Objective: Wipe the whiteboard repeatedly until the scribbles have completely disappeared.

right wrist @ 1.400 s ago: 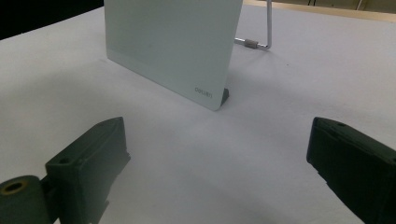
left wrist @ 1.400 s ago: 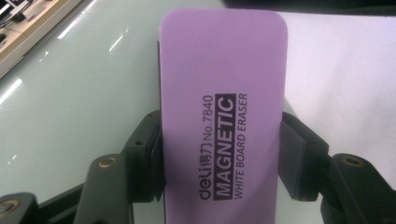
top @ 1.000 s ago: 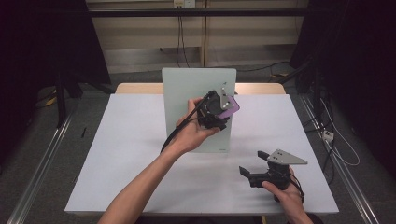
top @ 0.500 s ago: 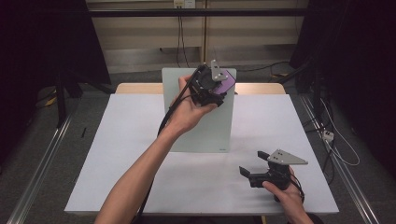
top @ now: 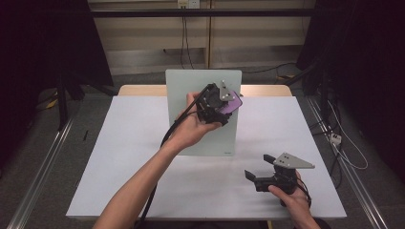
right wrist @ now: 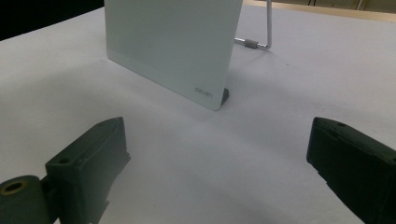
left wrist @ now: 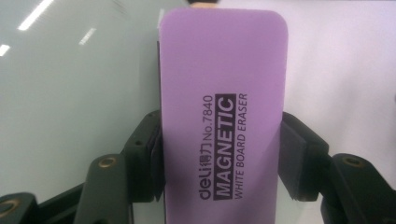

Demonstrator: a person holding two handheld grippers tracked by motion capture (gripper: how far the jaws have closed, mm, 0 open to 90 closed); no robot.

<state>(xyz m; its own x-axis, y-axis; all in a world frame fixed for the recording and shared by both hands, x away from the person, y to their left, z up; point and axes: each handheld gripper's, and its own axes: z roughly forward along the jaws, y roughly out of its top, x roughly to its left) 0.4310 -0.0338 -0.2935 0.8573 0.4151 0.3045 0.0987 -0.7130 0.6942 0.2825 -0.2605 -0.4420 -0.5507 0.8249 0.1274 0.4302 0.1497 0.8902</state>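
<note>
White table (top: pixel 119 157): eraser (left wrist: pixel 222 112) hides board's (top: pixel 191 86) right edge.

Left gripper (top: pixel 228 101): you are holding it raised, jaws clamped.
Right gripper (top: pixel 260 168): you are resting it low, jaws spread wide.

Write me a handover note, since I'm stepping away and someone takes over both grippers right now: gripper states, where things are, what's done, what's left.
Left gripper: shut on the purple eraser, held up at the board's upper right, in front of its face; whether the eraser touches the glass cannot be told.
Right gripper: open, holding nothing, resting on the white table right of the board.
Board: upright on its wire stand, mid-table.
Done: eraser picked up and brought to the board.
Left: probably wiping the face; no marks show on the visible part. Then set the eraser down.
</note>
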